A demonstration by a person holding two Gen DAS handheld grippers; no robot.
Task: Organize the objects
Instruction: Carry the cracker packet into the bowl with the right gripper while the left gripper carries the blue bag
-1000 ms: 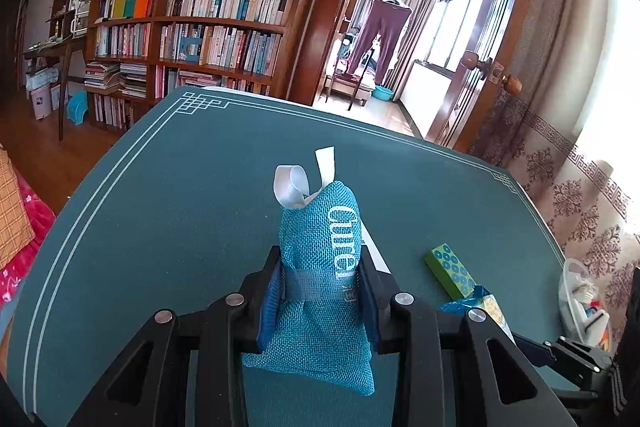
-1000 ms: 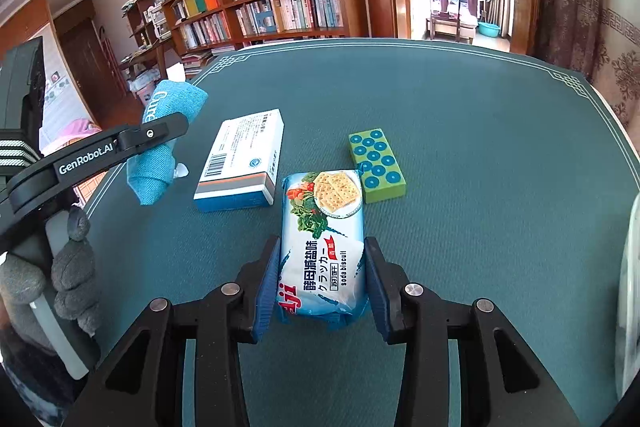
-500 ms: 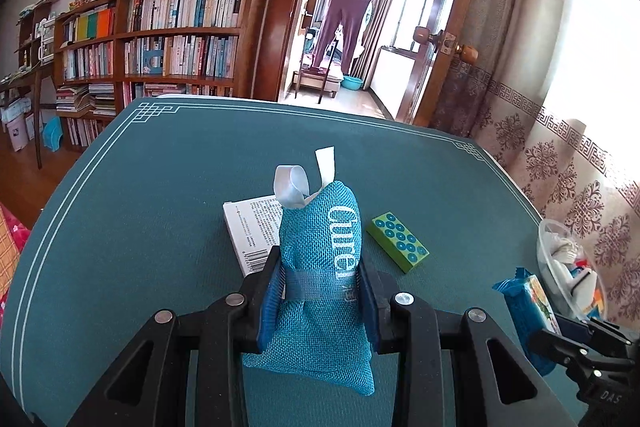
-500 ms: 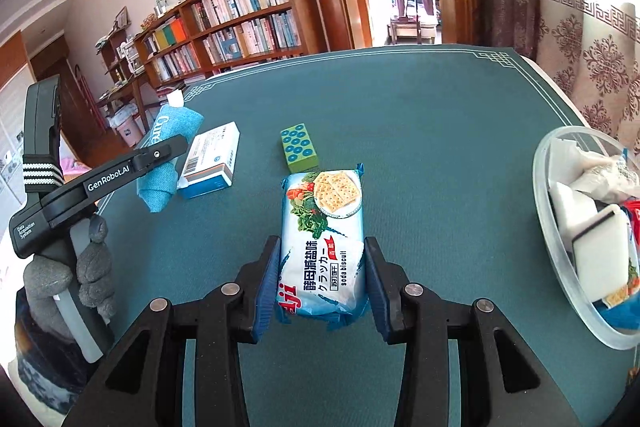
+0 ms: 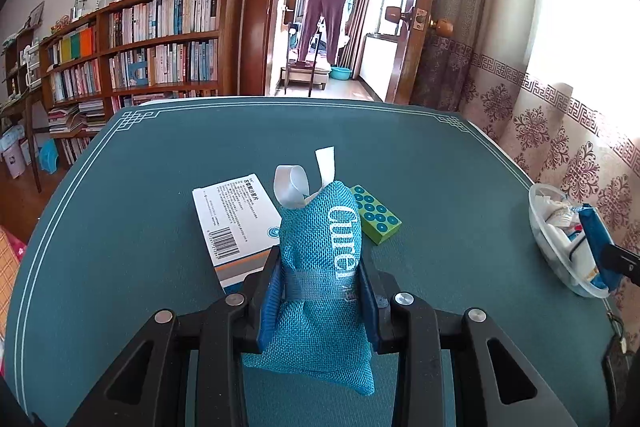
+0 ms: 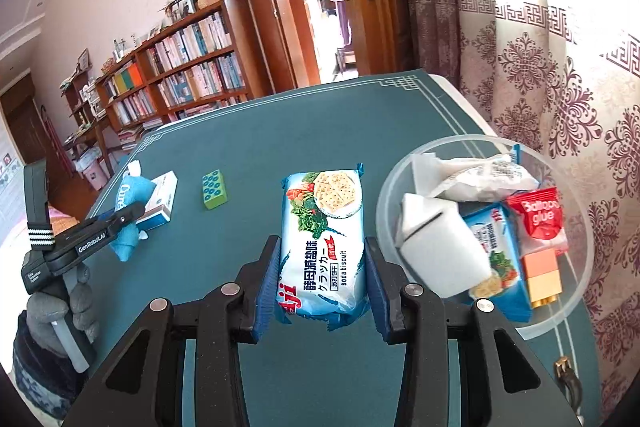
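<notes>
My left gripper (image 5: 320, 283) is shut on a teal fabric pouch (image 5: 320, 267) with a white ribbon loop, held above the table. Behind it lie a white medicine box (image 5: 234, 219) and a green dotted block (image 5: 376, 213). My right gripper (image 6: 322, 267) is shut on a soda biscuit pack (image 6: 324, 227), held just left of a clear plastic bowl (image 6: 576, 291) with several packets in it. The right wrist view also shows the left gripper (image 6: 124, 217) with the pouch (image 6: 128, 195), the medicine box (image 6: 162, 203) and the green block (image 6: 214, 189).
The table (image 5: 120, 227) has a teal cover with a white border. The bowl (image 5: 538, 223) sits at its right edge by patterned curtains (image 6: 560, 67). A bookshelf (image 5: 140, 51) and an open doorway stand behind the table.
Both grippers have swung to the right with their loads. The bowl has come into full view beside the biscuit pack, and the box and block now show behind the pouch.
</notes>
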